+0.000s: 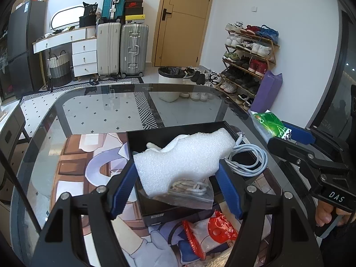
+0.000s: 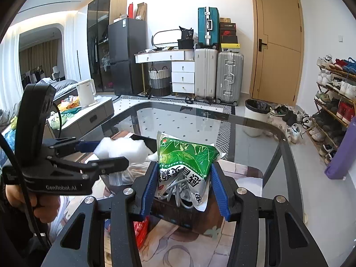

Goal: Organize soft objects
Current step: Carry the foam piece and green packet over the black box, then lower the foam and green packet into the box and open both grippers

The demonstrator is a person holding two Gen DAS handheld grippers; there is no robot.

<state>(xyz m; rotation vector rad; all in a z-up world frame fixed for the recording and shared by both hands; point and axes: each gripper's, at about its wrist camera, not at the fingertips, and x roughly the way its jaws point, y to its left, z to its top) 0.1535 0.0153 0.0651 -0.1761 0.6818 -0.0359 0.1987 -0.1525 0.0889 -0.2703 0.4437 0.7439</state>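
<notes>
A white foam piece (image 1: 184, 155) hangs over the black box (image 1: 142, 140), with my left gripper (image 1: 176, 166) shut on its lower part between the blue pads. The same foam (image 2: 124, 146) shows at the left of the right wrist view, in the left gripper (image 2: 104, 153). My right gripper (image 2: 183, 166) is shut on a green and silver packet (image 2: 187, 155), held above the box's near side. That packet (image 1: 270, 124) and the right gripper (image 1: 289, 136) appear at the right edge of the left wrist view. Inside the box lie a coiled white cable (image 1: 249, 158) and a clear bag (image 1: 191, 193).
The box sits on a printed mat (image 1: 89, 155) on a glass table (image 1: 106, 111). A red and clear packet (image 1: 213, 231) lies on the mat in front of the box. Beyond the table stand a white bin (image 1: 170, 82), a shoe rack (image 1: 249, 57) and suitcases (image 1: 133, 49).
</notes>
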